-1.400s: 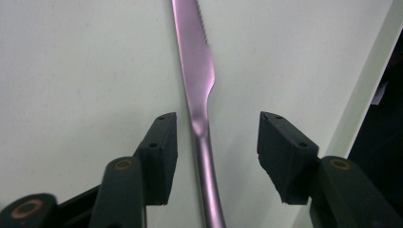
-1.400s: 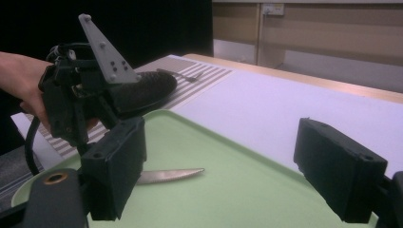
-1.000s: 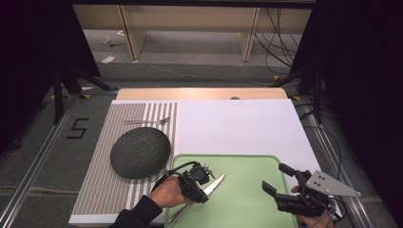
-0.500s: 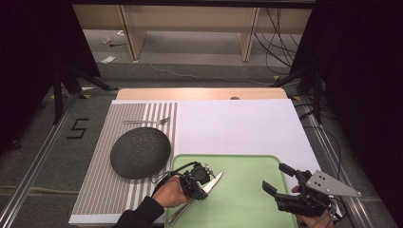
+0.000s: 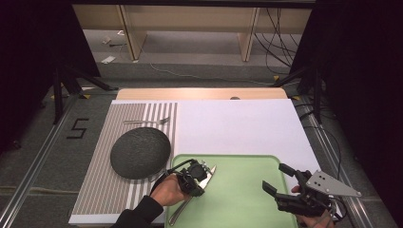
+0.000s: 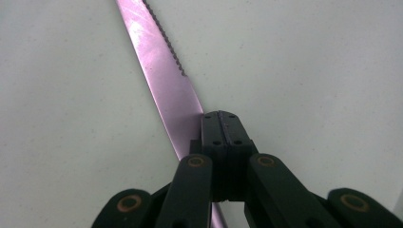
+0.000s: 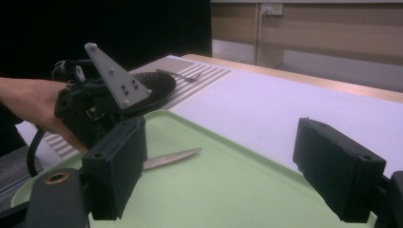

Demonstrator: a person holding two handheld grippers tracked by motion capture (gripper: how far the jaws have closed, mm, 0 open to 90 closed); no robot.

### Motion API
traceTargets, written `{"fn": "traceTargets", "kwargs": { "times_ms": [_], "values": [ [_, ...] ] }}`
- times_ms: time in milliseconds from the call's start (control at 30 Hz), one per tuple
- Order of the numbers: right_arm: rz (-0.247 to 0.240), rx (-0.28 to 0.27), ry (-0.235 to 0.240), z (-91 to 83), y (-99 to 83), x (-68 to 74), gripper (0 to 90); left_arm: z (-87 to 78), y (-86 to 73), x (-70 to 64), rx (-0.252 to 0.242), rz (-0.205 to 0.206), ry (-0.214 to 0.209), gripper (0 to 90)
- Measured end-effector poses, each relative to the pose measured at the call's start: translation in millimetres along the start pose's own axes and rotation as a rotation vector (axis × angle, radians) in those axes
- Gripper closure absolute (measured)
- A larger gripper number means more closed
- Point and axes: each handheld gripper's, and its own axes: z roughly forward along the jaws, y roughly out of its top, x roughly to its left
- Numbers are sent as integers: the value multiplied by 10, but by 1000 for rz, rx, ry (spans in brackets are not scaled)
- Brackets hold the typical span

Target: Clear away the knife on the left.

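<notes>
The left gripper (image 5: pixel 202 175) has its fingers clamped tight on the knife (image 5: pixel 207 174) at the near-left corner of the green tray (image 5: pixel 242 190), blade pointing toward the tray's middle and handle trailing back over the tray's near edge; in the left gripper view the serrated blade runs up and away from the closed pads. Over at the tray's near-right corner the right gripper (image 5: pixel 281 185) hovers with its fingers spread wide and nothing between them. Left of the tray, a dark plate (image 5: pixel 140 152) sits on the striped mat (image 5: pixel 95 190), with a fork (image 5: pixel 147 122) just beyond it.
</notes>
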Motion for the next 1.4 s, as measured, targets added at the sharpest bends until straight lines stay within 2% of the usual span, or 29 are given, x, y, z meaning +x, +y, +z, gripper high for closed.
{"fn": "traceTargets", "kwargs": {
  "times_ms": [533, 767, 1400],
  "values": [
    [3, -6, 7, -3, 0, 0, 194, -75, -103, 150, 1, -39, 65, 897],
    [9, -2, -3, -15, 1, -6, 195, -98, -135, 201, 1, -48, 91, 897],
    [8, 1, -4, -17, 2, 1, 195, -174, -284, 287, 13, -80, 137, 897]
  ]
}}
